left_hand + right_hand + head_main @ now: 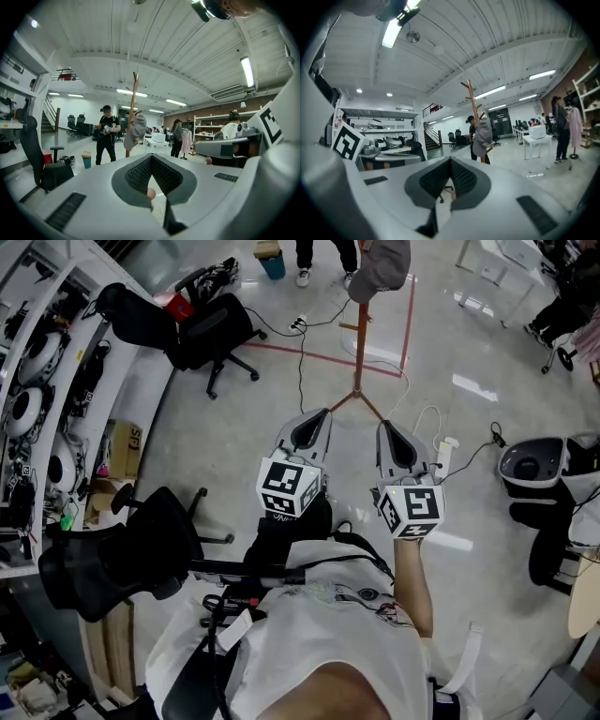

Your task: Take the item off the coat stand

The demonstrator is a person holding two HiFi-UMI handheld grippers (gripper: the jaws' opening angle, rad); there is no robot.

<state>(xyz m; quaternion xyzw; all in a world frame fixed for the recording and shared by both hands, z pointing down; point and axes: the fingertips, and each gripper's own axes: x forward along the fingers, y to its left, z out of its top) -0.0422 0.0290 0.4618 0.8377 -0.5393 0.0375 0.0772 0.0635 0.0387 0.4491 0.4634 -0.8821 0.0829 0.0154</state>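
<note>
Left hand-held gripper (320,422) closed, right hand-held gripper (388,432) closed, grey cap (382,266) hanging on wooden coat stand (360,343)

A cardboard box (128,439) on the floor beside the shelving bears dark letters that look like "SF". The cube (288,487) on the left gripper (324,414) and the cube (411,510) on the right gripper (383,427) carry only black-and-white square marker patterns. Other print is too small or blurred to read.

Ahead: open floor (244,437) up to coat stand (359,343).
Left: office chair (211,329), well apart.
Behind stand: person (106,136).
</note>
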